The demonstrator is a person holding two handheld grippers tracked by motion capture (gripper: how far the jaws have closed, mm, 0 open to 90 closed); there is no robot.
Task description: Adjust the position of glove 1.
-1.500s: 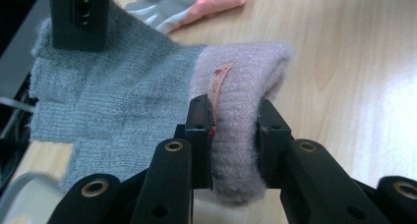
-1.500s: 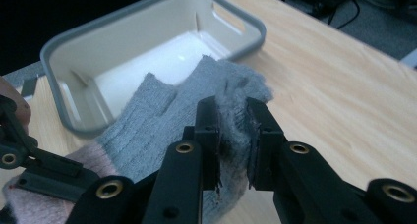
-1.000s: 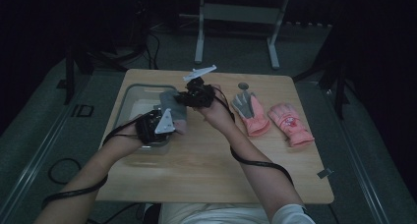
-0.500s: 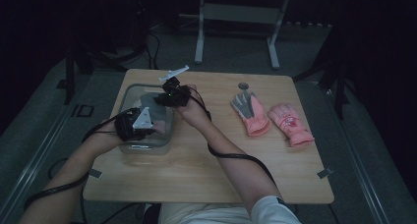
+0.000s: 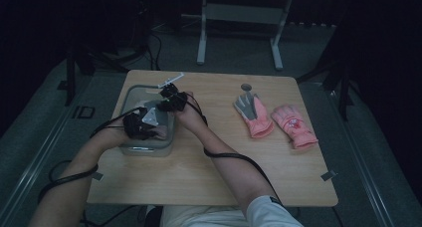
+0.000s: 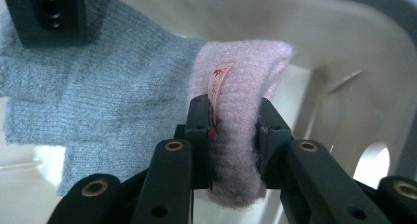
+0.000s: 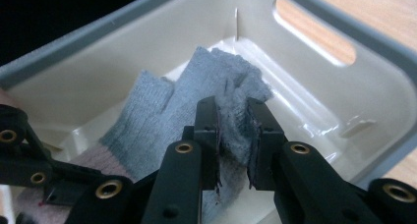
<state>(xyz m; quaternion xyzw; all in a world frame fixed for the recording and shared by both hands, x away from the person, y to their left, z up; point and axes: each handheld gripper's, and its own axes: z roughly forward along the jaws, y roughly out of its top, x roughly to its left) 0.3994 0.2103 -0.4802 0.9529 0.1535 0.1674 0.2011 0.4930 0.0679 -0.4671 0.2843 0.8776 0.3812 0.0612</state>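
Inside the bin [image 7: 344,86], both grippers' fingers pinch one grey-and-pink glove [image 6: 98,101].

A dim recording lab or studio, not a home.

Here's the pale wooden rectangular table [image 5: 209,187] alone on grey carpeted flooring [image 5: 45,132], darkness all round. Beyond its far edge stands a grey metal stand with two legs [image 5: 239,33]; black cables [image 5: 154,43] snake over the floor behind its far left corner, dark tripod-like legs [image 5: 72,72] off its left side.
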